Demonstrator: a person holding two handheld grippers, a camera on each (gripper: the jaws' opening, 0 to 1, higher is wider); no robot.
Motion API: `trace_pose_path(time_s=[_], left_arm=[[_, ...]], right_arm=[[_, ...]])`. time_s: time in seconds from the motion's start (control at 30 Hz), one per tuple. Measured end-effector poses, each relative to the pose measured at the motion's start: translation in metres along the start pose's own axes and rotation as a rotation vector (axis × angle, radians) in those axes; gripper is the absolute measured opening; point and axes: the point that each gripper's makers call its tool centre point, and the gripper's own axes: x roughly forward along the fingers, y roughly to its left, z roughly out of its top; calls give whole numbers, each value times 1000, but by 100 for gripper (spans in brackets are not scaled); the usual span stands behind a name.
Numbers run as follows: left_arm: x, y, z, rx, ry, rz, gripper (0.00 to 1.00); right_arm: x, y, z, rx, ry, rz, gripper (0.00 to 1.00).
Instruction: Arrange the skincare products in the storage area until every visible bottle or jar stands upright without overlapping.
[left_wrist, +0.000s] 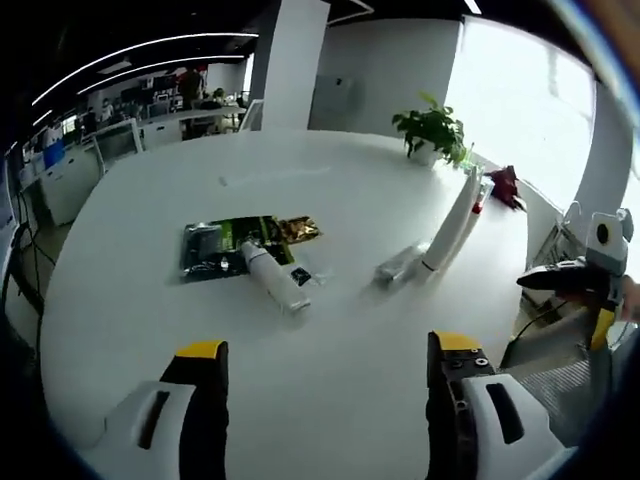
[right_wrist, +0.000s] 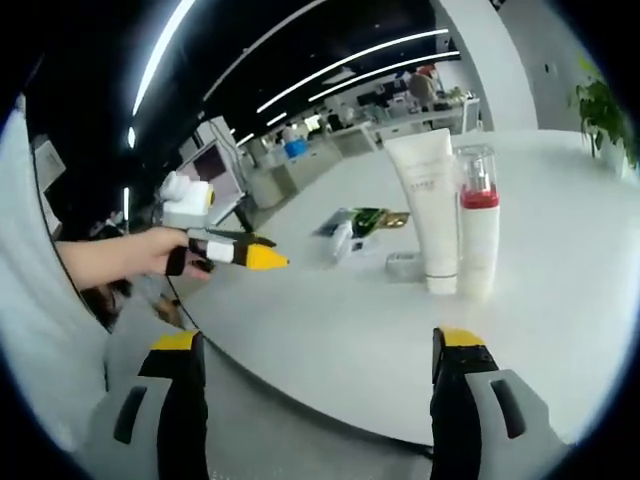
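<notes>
White counter: broad bare surface near the claws, rounded near edge in right gripper view. Green-and-gold packet flat at left centre. White tube upright at right, cap down, long axis vertical; pump bottle with red band upright just beside it. White bottle lying down, long axis running near-right to far-left, overlapping packet. Small clear jar near tube base. Left claw spread, holding nothing. Right claw spread, holding nothing, off the counter edge.
</notes>
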Motion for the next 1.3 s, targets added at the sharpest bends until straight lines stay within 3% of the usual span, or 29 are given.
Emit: trace_pose_path(time_s=[0.13,0.33,0.57,0.87,0.97,1.3], left_arm=[[15,5,4,9,15,23,77],[34,18,9,3,50,86,67],[54,28,20,-26,69,105,56],[82,45,21,-17,181,140,49],[91,48,29,-4,184,138,44],[99,47,17,16,248,143,38]], right_arm=[[-1,2,1,8,-1,9,93],[-1,2,1,18,3,9,93],[-1,0,1,35,1,8,92],[-1,-3,2,59,-6,0,91],[-1,-3,2,63,-7,0,91],[-1,-4,1,74,-6,2,90]])
